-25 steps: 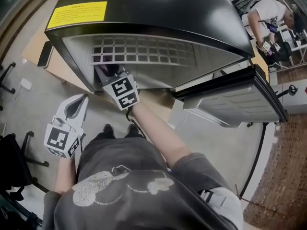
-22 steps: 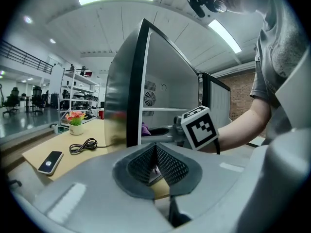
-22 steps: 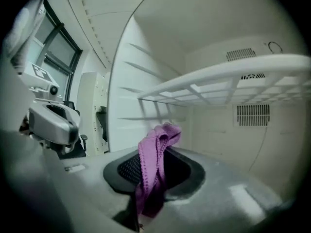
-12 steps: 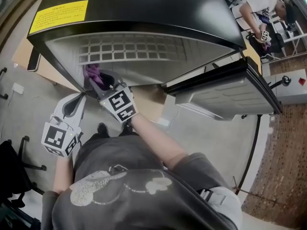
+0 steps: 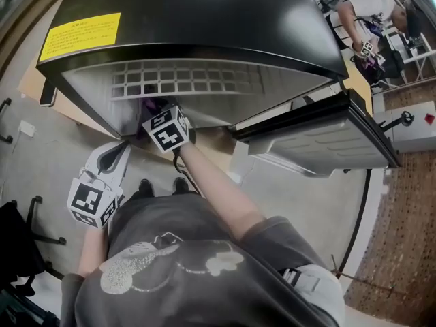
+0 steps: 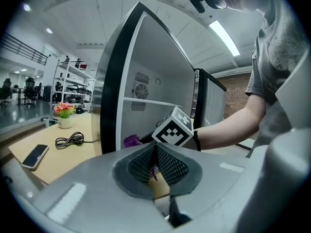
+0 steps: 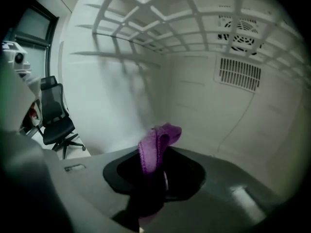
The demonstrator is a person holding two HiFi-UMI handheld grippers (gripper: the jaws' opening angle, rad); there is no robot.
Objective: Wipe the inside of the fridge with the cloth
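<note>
- Purple cloth [image 5: 147, 105] shows in our head view, clamped in the right hand-held gripper [image 5: 155, 112]. That gripper reaches into the open fridge [image 5: 204, 19] under its wire shelf [image 5: 191, 77], at the left side. Our left hand-held gripper [image 5: 117, 150] hangs outside, in front of the counter [image 5: 30, 80].
- From the left gripper view, its jaws meet and grip nothing. The cloth sits low at the fridge's front.
- From the right gripper view, the jaws are closed on a fold of cloth that stands up near the left wall [image 7: 112, 96]. We cannot tell whether it touches.
- We judge the wiping under way at the lower left. The back wall [image 7: 204, 106], shelf and right side look left to do, though nothing shows what is already wiped.
</note>
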